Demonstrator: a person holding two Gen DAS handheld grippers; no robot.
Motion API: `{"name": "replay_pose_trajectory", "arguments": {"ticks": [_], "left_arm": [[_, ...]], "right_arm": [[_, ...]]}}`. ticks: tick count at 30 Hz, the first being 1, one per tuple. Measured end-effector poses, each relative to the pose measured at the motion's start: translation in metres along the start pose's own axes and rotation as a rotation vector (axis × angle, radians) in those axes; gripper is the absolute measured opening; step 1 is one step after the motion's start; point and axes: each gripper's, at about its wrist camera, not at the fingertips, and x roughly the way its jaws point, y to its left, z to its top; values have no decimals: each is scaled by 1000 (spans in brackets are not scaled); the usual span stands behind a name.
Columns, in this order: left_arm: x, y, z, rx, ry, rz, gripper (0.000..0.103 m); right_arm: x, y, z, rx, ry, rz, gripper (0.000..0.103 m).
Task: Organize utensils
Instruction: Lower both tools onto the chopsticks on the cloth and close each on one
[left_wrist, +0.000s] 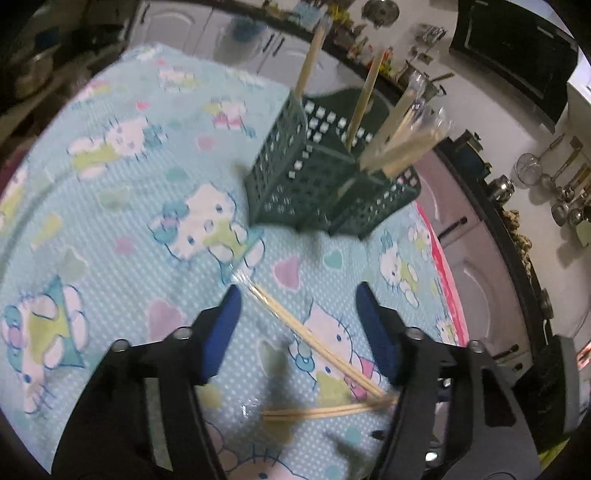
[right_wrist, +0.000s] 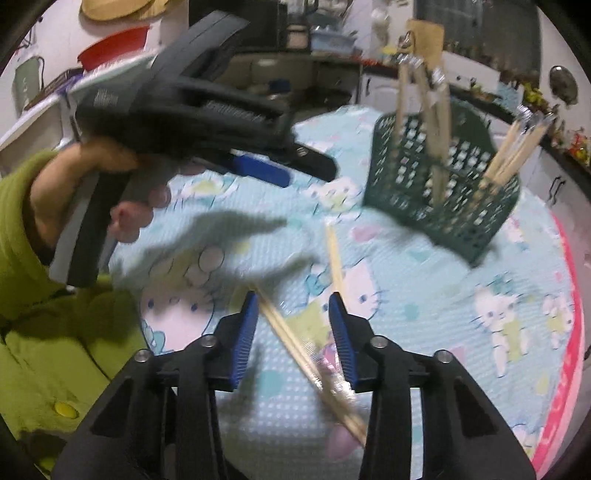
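Note:
A green perforated basket (left_wrist: 314, 177) (right_wrist: 443, 192) stands on the cat-print cloth with several wooden chopsticks (left_wrist: 399, 147) (right_wrist: 439, 122) upright in its compartments. My left gripper (left_wrist: 300, 295) is open; a wrapped chopstick pair (left_wrist: 314, 332) lies slanted on the cloth between its blue pads, untouched. A second pair (left_wrist: 325, 411) lies crosswise nearer the camera. My right gripper (right_wrist: 293, 299) is open over a chopstick pair (right_wrist: 306, 354) that runs diagonally between its pads. Another pair (right_wrist: 334, 254) lies ahead of it. In the right wrist view, a hand holds the left gripper (right_wrist: 295, 171) above the cloth.
The light blue cloth (left_wrist: 110, 221) (right_wrist: 424, 295) covers the table, with a pink border (right_wrist: 565, 369) at the right edge. A person's green sleeve (right_wrist: 55, 332) fills the left of the right wrist view. Kitchen cabinets (left_wrist: 480, 288) and hanging ladles (left_wrist: 569, 192) stand beyond the table.

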Motion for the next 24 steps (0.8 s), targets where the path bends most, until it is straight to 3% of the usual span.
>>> {"name": "replay_pose_trajectory", "arguments": {"ticks": [6, 13, 24], "left_arm": [[23, 4, -2, -24, 78, -16, 40], [45, 8, -2, -66, 131, -24, 40], [76, 16, 12, -85, 174, 47, 39]], "right_arm": [[20, 7, -5, -21, 57, 36, 34], [40, 15, 0, -55, 95, 71, 34], [70, 16, 8, -113, 173, 93, 32]]}}
